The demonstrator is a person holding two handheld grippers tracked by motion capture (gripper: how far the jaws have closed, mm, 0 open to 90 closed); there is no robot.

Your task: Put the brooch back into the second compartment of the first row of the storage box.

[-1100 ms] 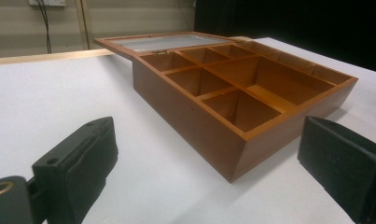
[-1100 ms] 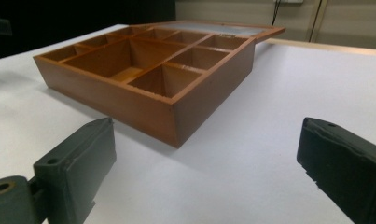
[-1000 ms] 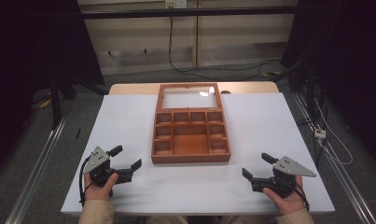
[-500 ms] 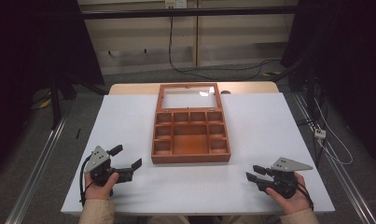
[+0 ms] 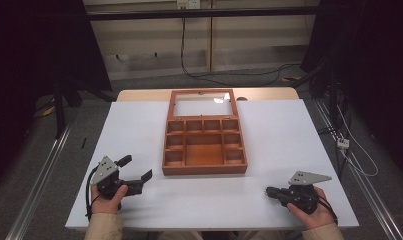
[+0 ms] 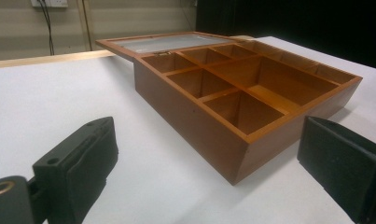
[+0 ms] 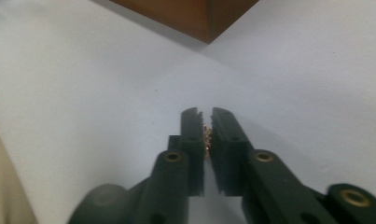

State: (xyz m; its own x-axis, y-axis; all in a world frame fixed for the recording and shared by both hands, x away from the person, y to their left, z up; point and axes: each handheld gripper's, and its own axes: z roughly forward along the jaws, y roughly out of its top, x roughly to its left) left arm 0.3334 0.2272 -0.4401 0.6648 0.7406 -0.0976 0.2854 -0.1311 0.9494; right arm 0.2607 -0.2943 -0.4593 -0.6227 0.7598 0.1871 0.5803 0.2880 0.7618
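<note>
Your right claw [image 5: 270, 191] rests near the right front edge of the white worktop [image 5: 289, 135]. Its jaws have just been closing and now sit almost together. A thin sliver of something gold and shiny [image 7: 206, 135] shows between them; what it is cannot be told. Your left claw [image 5: 137, 168] rests near the left front edge, and its jaws stand wide with nothing between them. The brown wooden box [image 5: 204, 148] sits in the middle, between and beyond both claws. Its lid lies open on the far side.
</note>
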